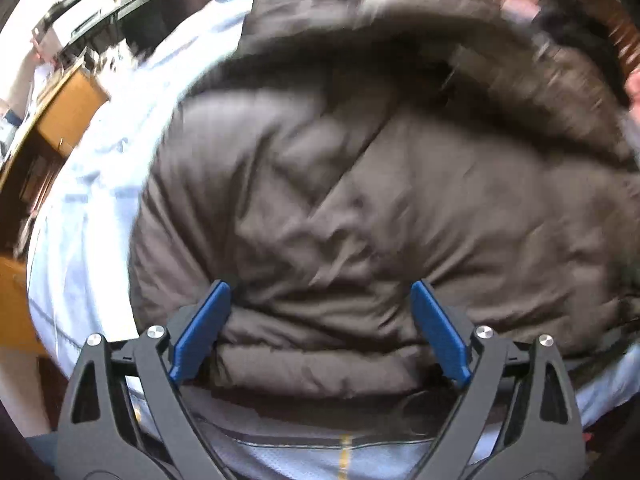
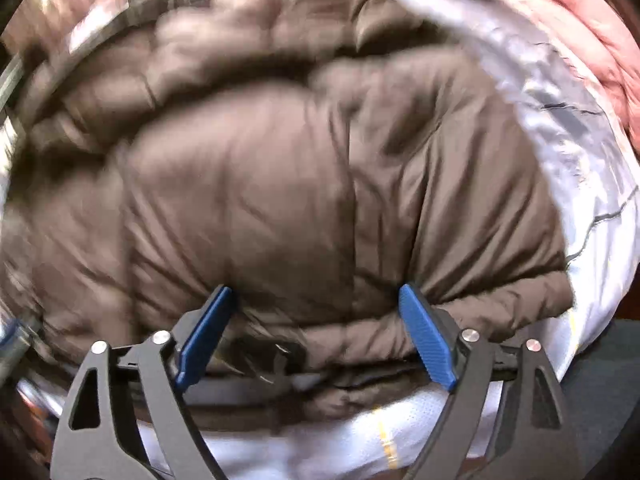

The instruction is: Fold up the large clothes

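Left wrist view is showing the left gripper standing wide, its blue pads straddling the thick near hem of a brown padded coat without pinching it. The coat is lying puffed across a pale blue sheet on what appears to be a bed, its fur-trimmed hood at the far edge; blur is making finer detail uncertain. Right wrist view is showing the right gripper equally wide, bracketing the same hem nearer the coat's right corner, with pink bedding beyond. Judged step: both tools are positioning for a hem grasp before the fold. The next move is calling for closing firmly on the bulky hem, taking all layers, then lifting both sides evenly toward the hood.
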Tool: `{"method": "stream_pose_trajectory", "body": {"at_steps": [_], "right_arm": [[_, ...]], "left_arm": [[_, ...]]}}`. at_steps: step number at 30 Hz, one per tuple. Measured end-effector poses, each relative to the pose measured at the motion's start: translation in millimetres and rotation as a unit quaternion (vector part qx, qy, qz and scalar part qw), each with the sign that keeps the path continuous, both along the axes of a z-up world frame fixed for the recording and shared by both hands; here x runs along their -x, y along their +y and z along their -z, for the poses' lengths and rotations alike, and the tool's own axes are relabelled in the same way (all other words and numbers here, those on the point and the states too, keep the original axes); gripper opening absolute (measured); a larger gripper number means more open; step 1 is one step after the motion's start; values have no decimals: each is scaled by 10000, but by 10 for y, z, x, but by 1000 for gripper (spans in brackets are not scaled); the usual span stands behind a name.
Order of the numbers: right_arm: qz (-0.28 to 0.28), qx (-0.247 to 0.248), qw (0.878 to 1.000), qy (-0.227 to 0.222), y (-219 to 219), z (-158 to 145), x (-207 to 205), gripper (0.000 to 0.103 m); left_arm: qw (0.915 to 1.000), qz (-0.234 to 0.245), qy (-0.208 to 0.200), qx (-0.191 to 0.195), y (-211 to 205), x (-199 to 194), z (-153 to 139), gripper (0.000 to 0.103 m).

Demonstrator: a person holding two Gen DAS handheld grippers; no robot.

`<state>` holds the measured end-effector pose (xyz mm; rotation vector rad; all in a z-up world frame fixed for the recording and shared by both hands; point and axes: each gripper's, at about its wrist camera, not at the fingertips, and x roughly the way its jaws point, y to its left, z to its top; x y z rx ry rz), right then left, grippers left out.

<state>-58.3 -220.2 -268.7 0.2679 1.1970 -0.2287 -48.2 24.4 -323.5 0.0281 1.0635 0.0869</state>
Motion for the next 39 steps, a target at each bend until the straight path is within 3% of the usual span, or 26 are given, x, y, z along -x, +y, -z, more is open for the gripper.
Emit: {"method": "stream_pose_trajectory", "body": {"at_steps": [1,3,6,7,8,10,12,13,14,16,18,19,20,21,22,23,24,25,27,30,32,34,36,39], "right_arm": [[-66,13,9990,-440,54,-166,-25,86],[-298,285,9956,-836,159,-306,-133,86],[-684,180,9955,-636,206,-73,-316,86],[-768,239,9966,-156,263,170,-393,86],[-835,324,9960,16,171,273,-430,86],[-830,485,9950,-258,225,258,-398,86],[-812,219,9938,-725,230,112,-346,86],[-889,230,9917,-905,283,55,-321,86],[-942,425,9916,-773,315,77,-349,87],[-1224,648,9904,-17,359,316,-438,88],[-1074,589,9916,-409,325,199,-349,88],[-910,285,9928,-723,283,79,-311,88],[-863,113,9917,-943,262,0,-261,88],[-874,262,9911,-972,275,-40,-268,89],[-931,523,9913,-769,306,-1,-291,90],[-1141,756,9904,-182,353,186,-362,94],[-1362,748,9878,133,346,354,-328,96],[-1304,755,9885,-94,254,331,-169,96],[-949,458,9944,-88,180,177,-136,94],[-327,-513,9930,-1014,-59,-346,36,94],[-189,-693,9891,-1286,-148,-699,91,94],[229,-854,9845,-1515,-268,-1079,1,94],[437,-1144,9791,-1624,-499,-1306,-339,94],[222,-996,9827,-1548,-539,-1621,-825,94]], "left_arm": [[9996,87,-236,120,-39,20,-91,94],[9991,225,-281,237,-108,-6,-120,94],[9987,292,336,228,-220,-110,190,94],[9978,266,564,219,-227,-125,340,96],[9979,291,514,258,-228,-106,383,97],[9979,298,448,348,-201,-89,344,96],[9971,241,328,641,-149,-54,275,96],[9970,190,454,597,-116,-70,315,96],[9968,212,560,521,-126,-66,361,97],[9971,290,627,314,-180,-35,350,97],[9983,341,299,377,-196,43,174,93],[9982,391,103,452,-226,83,98,95],[9981,406,70,450,-240,93,76,96],[9983,349,316,352,-246,68,154,96],[9964,310,734,299,-236,53,331,96],[9958,368,797,257,-245,65,396,97],[9968,433,662,145,-273,121,379,97],[9970,424,636,82,-305,149,326,96],[9983,419,401,101,-411,181,68,93],[9961,735,-322,368,-619,210,-599,95],[9922,1034,-534,457,-735,130,-981,98],[9877,1409,-521,424,-959,-61,-1290,100],[9845,1655,-504,278,-1047,-320,-1519,101],[9897,1356,-427,142,-862,-914,-1700,101]]}}
